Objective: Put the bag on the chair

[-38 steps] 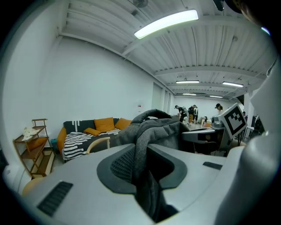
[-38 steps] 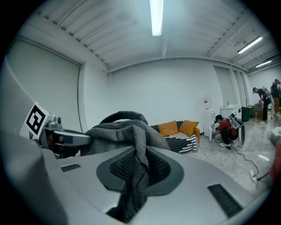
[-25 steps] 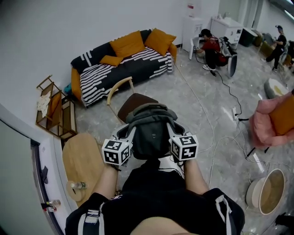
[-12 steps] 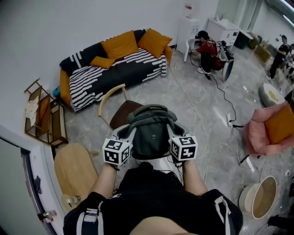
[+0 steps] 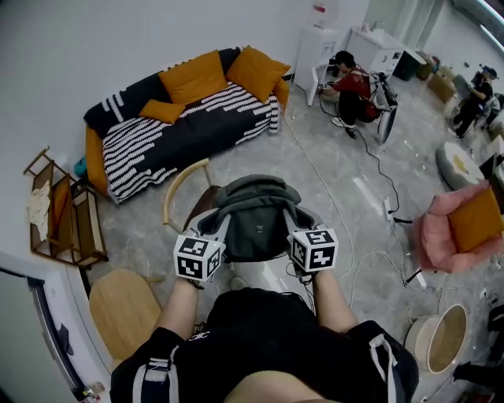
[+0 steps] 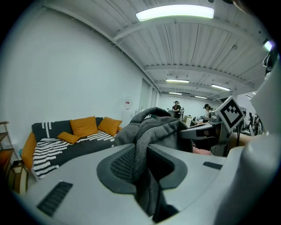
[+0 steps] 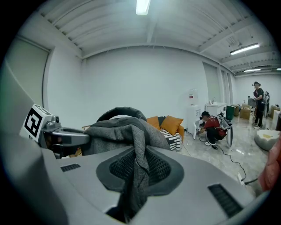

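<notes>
surface: grey floor [image 5: 252, 153] | on it: striped sofa [image 5: 173, 126], wooden chair [image 5: 201, 208], pink armchair [image 5: 457, 228], wooden rack [image 5: 63, 212], round table [image 5: 122, 311]

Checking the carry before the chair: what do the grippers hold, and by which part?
Both hold the grey backpack: the left gripper pinches a fold of fabric on its left side, the right gripper a fold on its right.

White wall [image 5: 118, 39]; grey glossy floor [image 5: 260, 157]; striped sofa [image 5: 173, 138], orange cushions [image 5: 193, 76], against wall; pink armchair [image 5: 437, 236] at right; ceiling strip light [image 6: 175, 12] overhead.
</notes>
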